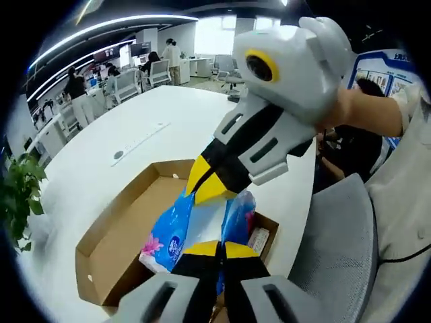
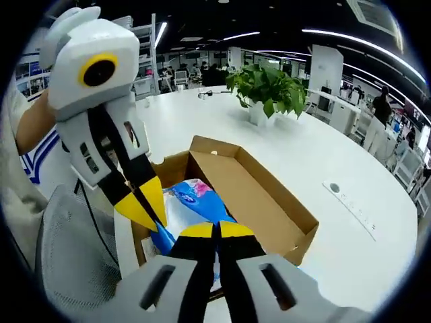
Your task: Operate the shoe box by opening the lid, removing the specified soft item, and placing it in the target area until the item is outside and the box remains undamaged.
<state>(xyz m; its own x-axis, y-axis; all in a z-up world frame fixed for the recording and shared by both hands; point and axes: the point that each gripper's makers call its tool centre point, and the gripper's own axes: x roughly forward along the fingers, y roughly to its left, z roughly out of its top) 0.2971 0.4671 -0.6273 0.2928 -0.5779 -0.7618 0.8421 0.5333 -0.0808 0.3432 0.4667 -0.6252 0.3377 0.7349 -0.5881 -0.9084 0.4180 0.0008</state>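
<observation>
Both grippers angle down into open brown cardboard shoe box (image 2: 269, 195). Left gripper (image 1: 219, 250) and right gripper (image 2: 217, 232) jaws together, apparently pinching blue plastic tissue pack (image 1: 172, 229) inside box.

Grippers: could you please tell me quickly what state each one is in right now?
Left gripper: claw shut on the blue tissue pack.
Right gripper: claw shut on the same pack, inside the open shoe box.

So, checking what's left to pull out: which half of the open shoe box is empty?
The flipped-back lid half, which has bare cardboard inside. The other half holds the blue soft pack.
</observation>
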